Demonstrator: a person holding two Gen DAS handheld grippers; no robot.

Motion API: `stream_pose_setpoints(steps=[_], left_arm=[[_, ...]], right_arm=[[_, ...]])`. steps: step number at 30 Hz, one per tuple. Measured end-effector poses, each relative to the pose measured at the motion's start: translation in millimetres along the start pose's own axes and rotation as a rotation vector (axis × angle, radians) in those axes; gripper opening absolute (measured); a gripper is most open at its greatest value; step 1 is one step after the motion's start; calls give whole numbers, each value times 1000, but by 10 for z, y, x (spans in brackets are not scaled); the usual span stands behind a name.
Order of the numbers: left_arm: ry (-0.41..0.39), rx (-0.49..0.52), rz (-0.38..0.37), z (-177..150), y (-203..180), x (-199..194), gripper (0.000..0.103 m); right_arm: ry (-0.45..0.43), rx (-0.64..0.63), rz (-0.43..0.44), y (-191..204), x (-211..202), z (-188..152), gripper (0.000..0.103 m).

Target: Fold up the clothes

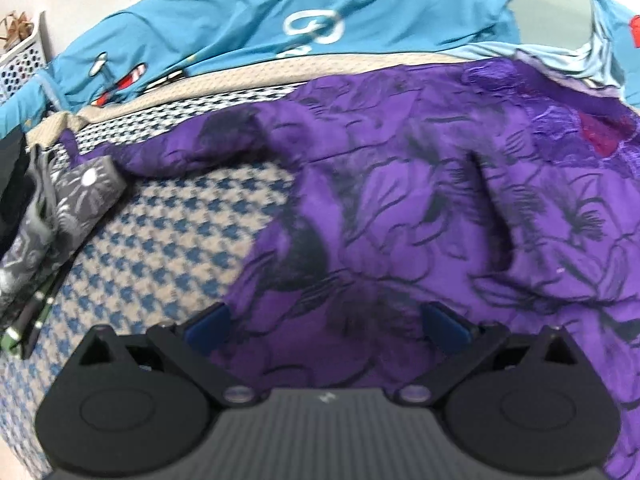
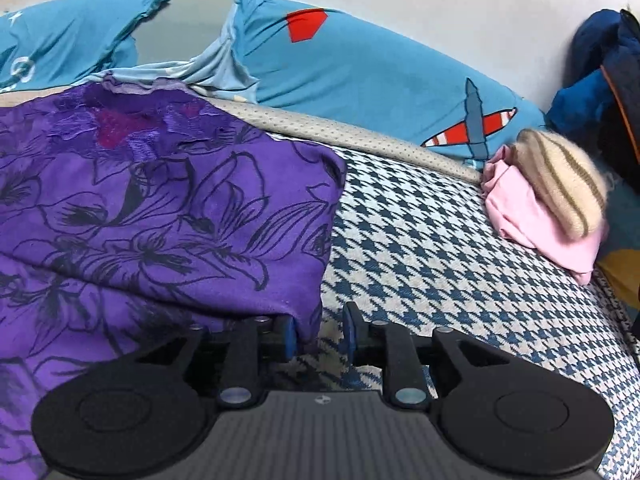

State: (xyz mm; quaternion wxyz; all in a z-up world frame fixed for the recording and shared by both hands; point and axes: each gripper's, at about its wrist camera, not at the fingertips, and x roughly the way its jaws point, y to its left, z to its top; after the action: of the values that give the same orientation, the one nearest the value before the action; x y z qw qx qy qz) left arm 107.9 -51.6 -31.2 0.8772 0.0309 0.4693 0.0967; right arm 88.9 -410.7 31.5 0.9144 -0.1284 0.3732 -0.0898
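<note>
Now the purple dress [image 1: 420, 208] is lying rumpled on the checked bed [image 2: 440, 264], looking light, limp, slippery. Left gripper [image 1: 326, 322] is hovering wide apart over it; right gripper [image 2: 320, 334] is sitting slightly apart at its edge [image 2: 316, 280], the best place to pinch.

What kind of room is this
Probably a bedroom: a houndstooth-patterned mattress cover, a blue aeroplane-print pillow against the wall, and a purple floral garment spread out with other clothes nearby.
</note>
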Motion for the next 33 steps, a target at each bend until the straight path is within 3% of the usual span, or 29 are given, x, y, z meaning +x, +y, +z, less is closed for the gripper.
stream_pose_setpoints(steps=[6, 11, 15, 24, 33], left_arm=[[-3, -48, -1, -30, 271, -5, 103], [-19, -119, -33, 11, 435, -28, 103], [-47, -169, -16, 88, 562, -59, 103], [-116, -260, 74, 400, 957, -102, 103], [-156, -277, 196, 730, 1293, 72, 103]], right_arm=[[28, 52, 11, -21, -153, 5, 29], [23, 96, 10, 13, -266, 10, 30], [1, 100, 4, 68, -374, 2, 31], [-33, 86, 55, 225, -486, 21, 33], [-58, 92, 80, 311, -532, 58, 33]])
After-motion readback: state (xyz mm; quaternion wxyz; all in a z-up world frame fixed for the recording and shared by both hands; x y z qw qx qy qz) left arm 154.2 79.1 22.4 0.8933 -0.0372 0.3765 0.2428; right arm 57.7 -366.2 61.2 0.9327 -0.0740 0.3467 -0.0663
